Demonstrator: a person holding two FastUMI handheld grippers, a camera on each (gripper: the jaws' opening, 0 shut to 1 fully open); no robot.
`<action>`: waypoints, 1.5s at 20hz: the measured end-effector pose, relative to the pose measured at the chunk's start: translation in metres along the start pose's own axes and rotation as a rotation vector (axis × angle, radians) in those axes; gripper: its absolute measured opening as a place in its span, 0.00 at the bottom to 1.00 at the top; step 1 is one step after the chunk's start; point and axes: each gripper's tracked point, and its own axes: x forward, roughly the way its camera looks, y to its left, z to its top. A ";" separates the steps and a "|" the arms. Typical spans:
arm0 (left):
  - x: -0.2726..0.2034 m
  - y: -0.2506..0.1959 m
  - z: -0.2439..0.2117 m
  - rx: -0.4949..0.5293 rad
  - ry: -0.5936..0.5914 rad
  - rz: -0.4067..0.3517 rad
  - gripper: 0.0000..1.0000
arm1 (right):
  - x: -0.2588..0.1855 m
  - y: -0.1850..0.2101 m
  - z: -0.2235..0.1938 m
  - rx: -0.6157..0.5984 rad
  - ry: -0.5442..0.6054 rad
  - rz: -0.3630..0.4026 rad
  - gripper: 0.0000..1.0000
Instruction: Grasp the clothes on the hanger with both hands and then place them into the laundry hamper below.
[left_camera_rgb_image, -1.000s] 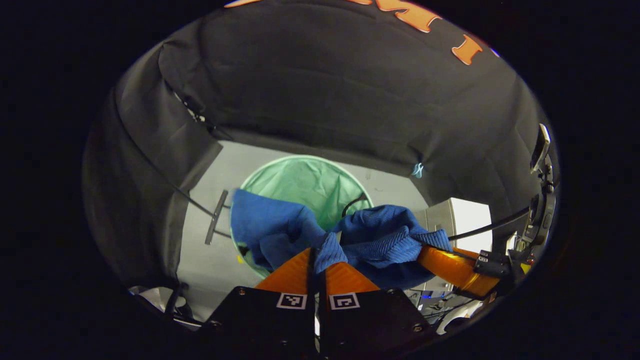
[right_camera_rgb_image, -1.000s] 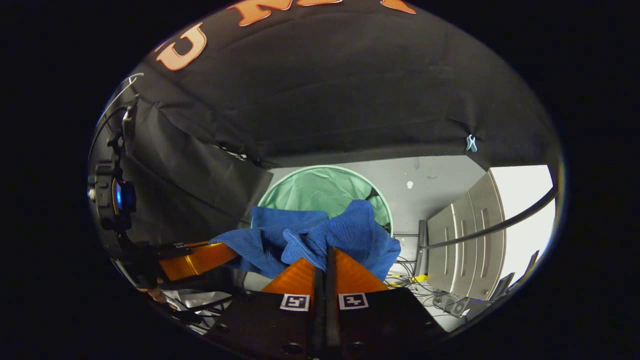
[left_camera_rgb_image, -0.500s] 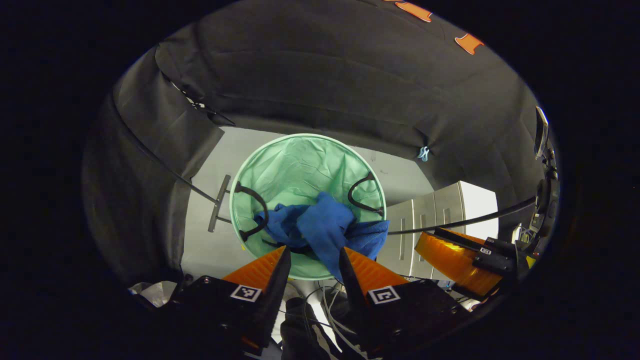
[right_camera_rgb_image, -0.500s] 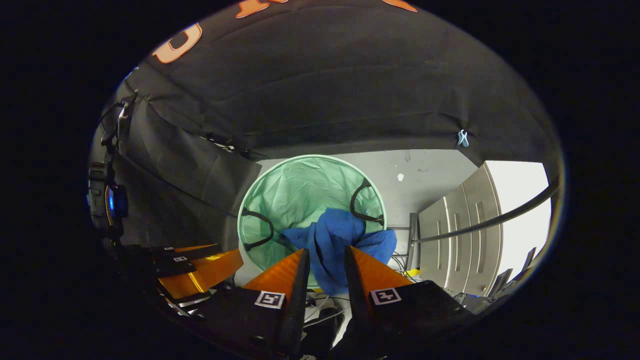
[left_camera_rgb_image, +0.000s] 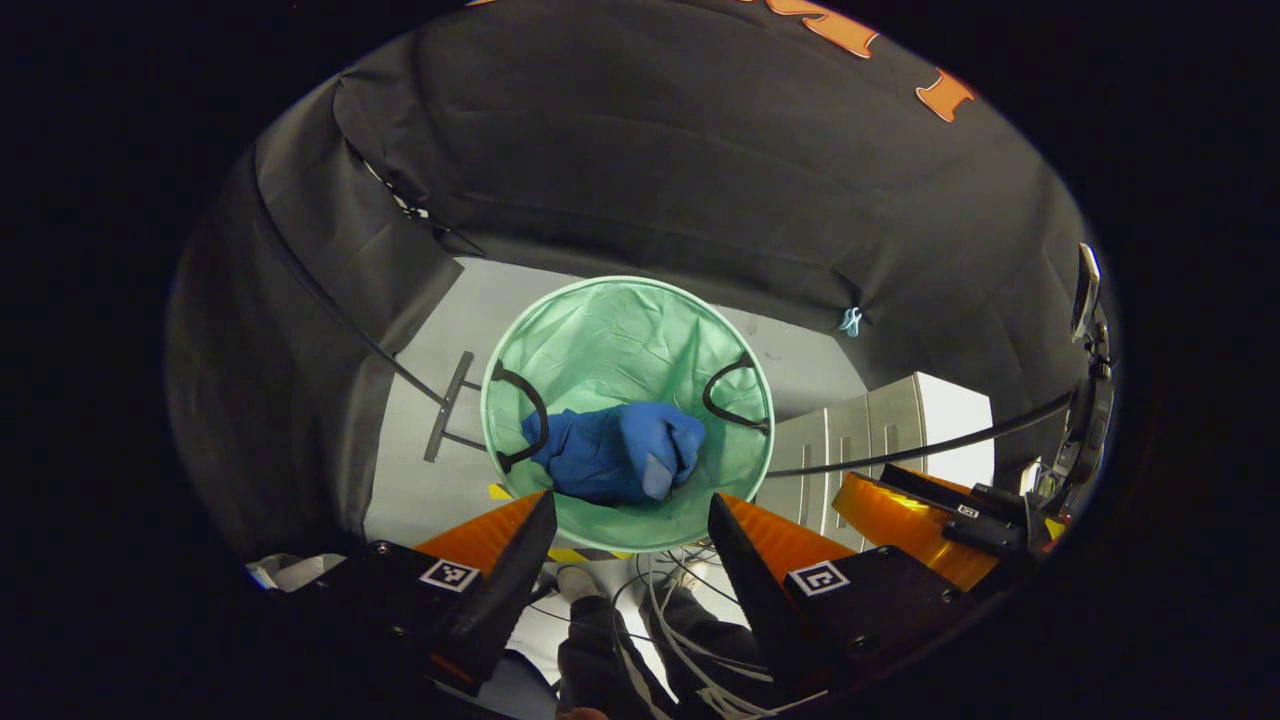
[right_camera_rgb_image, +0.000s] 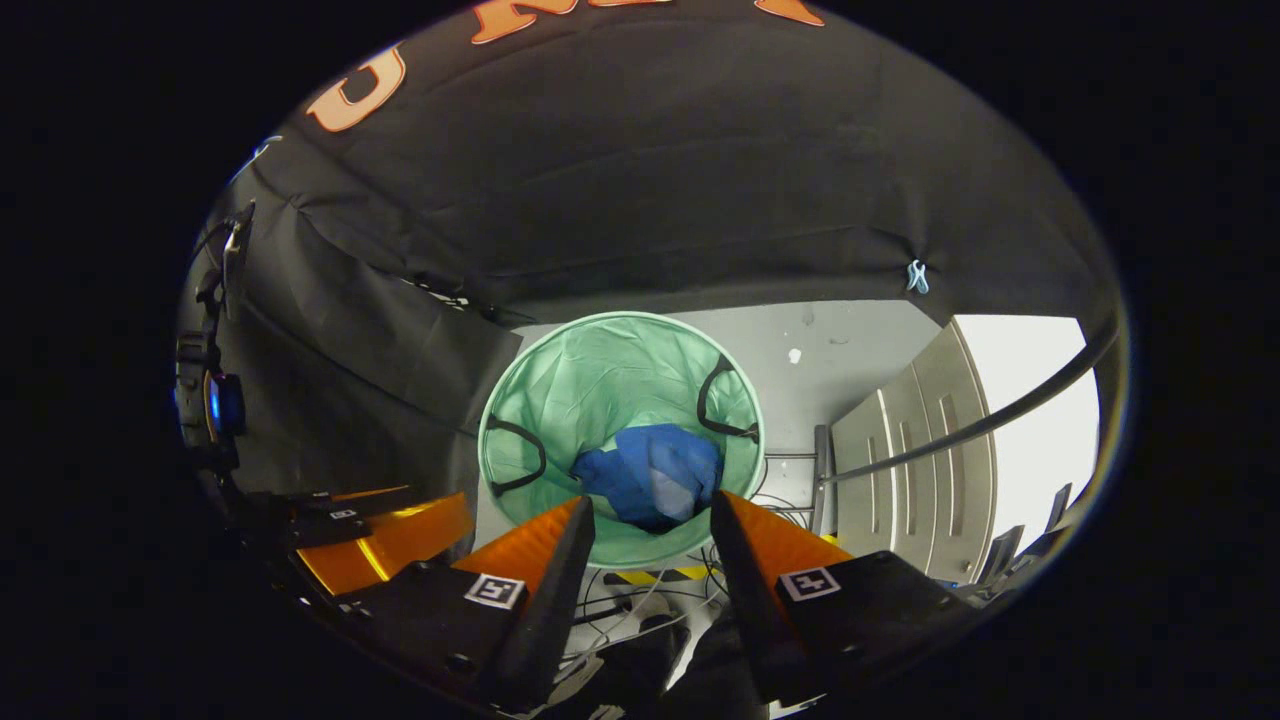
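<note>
Closest to each camera are its own 2 fingers. The left gripper (left_camera_rgb_image: 628, 515) has its fingers spread wide with nothing between them. The right gripper (right_camera_rgb_image: 650, 515) is wide too, and holds nothing. Both hang above the hamper, well apart from the cloth.

Below them is the laundry hamper (left_camera_rgb_image: 600, 320), a round green bag with 2 dark handles, standing on the pale floor (left_camera_rgb_image: 420, 490). The blue clothes (left_camera_rgb_image: 615, 450) lie in a loose heap at the bottom of it, inside the rim. In the right gripper view the heap (right_camera_rgb_image: 650, 472) sits between the 2 handles.

The clothes look soft, floppy and light, I think. They fold and bunch up, so they will not break or roll. If they need another grab, a thick fold on top of the heap looks like the best place to pinch.

Behind the hamper stand grey cabinets (right_camera_rgb_image: 900, 450)
</note>
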 end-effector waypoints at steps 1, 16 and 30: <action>-0.006 0.001 0.002 -0.003 -0.017 -0.003 0.98 | -0.004 -0.001 -0.001 0.000 -0.008 -0.009 0.75; -0.089 0.011 -0.003 -0.036 -0.240 -0.024 0.98 | -0.078 0.029 -0.025 -0.110 -0.141 -0.074 0.99; -0.198 -0.050 0.039 0.026 -0.546 0.008 0.97 | -0.180 -0.018 0.020 0.009 -0.367 -0.024 0.99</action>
